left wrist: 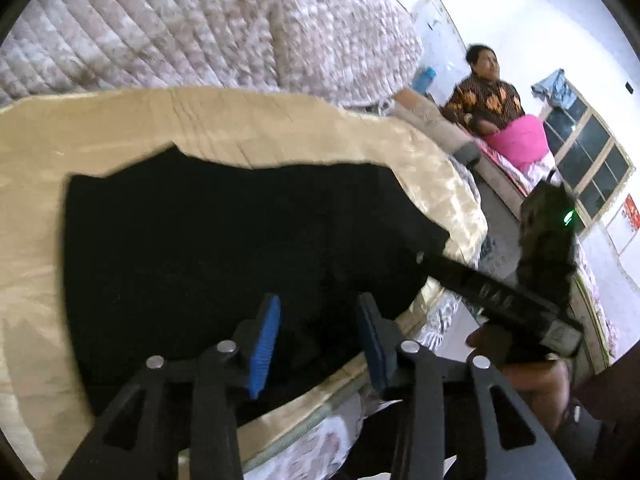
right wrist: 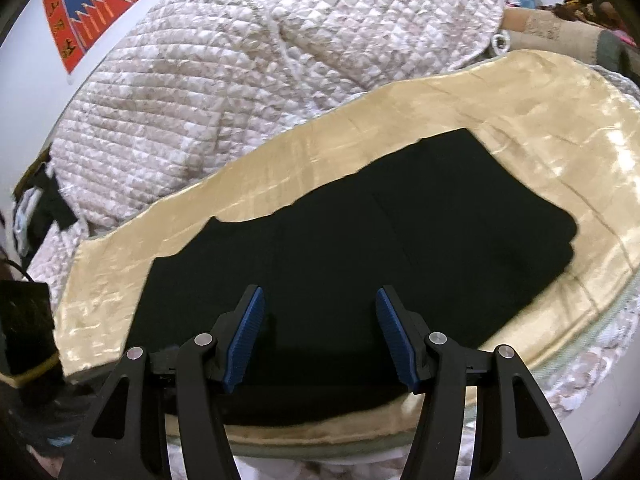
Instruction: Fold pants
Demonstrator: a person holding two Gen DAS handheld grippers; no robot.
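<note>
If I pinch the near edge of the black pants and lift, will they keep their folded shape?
Probably not. The black pants lie limp and flat, so they should droop from the pinch. The tan blanket underneath looks glossy, so pushing may slide them rather than crease them.

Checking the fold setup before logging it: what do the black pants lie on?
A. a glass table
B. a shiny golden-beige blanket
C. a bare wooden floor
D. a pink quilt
B: the black pants lie flat on the shiny golden-beige blanket, whose cloth shows all around their edges in both wrist views.
</note>
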